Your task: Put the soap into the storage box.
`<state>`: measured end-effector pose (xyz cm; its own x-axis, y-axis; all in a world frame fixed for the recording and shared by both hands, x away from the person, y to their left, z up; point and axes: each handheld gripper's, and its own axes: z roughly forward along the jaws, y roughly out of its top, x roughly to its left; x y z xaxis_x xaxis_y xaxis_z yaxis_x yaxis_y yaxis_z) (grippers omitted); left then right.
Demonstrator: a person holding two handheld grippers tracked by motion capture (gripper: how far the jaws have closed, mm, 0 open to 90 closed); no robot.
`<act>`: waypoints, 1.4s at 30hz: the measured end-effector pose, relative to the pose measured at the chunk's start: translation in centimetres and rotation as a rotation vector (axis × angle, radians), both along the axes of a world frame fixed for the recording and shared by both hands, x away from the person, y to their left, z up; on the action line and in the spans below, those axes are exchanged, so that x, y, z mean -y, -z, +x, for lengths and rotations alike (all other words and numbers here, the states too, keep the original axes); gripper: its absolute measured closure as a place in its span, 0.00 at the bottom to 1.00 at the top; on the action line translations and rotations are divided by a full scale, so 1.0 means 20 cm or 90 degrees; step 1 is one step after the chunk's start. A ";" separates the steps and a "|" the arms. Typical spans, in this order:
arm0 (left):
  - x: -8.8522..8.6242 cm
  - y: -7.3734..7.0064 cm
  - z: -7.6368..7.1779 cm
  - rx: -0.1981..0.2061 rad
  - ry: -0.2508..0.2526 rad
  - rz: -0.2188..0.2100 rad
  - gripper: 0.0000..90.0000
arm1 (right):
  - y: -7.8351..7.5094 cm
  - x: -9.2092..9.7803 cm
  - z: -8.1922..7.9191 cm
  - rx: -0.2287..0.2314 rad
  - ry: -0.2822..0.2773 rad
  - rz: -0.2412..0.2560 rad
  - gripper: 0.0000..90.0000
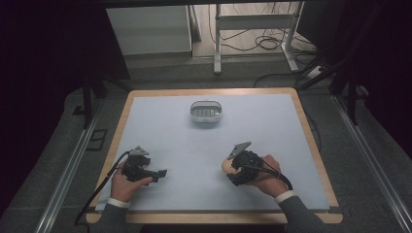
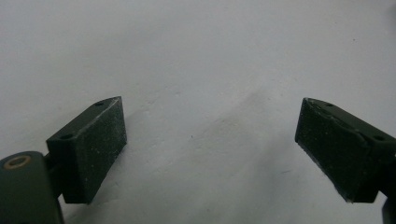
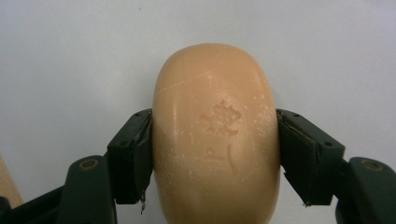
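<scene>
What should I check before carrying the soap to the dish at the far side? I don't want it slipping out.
1. Right gripper shut on the peach oval soap bar, both pads on its sides: ok.
2. Grip centred on the bar: ok, roughly mid-length.
3. Soap surface dry: cannot tell.
4. White oval plastic soap dish holds nothing else: ok, its slotted insert is bare.
5. Pale blue table mat bare between soap and dish: ok.
6. Left gripper open, out of the way: ok.

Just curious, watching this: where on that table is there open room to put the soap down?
Plenty: the bare stretch between the soap dish and the two tools, and both flanks of the dish. The right tool grips the soap; the left tool is open. Only the near edge, around the hands, is crowded.
</scene>
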<state>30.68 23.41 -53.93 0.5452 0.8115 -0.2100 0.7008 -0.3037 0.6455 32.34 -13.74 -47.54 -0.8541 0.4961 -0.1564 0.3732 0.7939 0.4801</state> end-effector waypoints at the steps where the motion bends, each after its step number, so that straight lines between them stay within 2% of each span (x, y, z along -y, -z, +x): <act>1: 0.00 0.00 0.00 0.000 0.000 0.000 0.10 | 0.00 0.00 0.00 0.000 0.004 0.002 0.36; 16: 0.01 0.01 0.00 -0.006 -0.003 -0.006 0.10 | -0.08 0.00 0.07 0.010 -0.005 0.030 0.36; 31: 0.01 0.01 0.00 -0.005 0.001 -0.004 0.09 | -0.14 -0.03 0.15 0.022 -0.010 0.036 0.36; 36: 0.01 0.00 0.00 -0.003 0.000 -0.022 0.09 | -0.15 -0.04 0.19 0.023 -0.009 0.043 0.36; 42: 0.01 0.00 0.00 -0.004 -0.003 -0.013 0.10 | -0.17 -0.04 0.24 0.026 0.000 0.046 0.36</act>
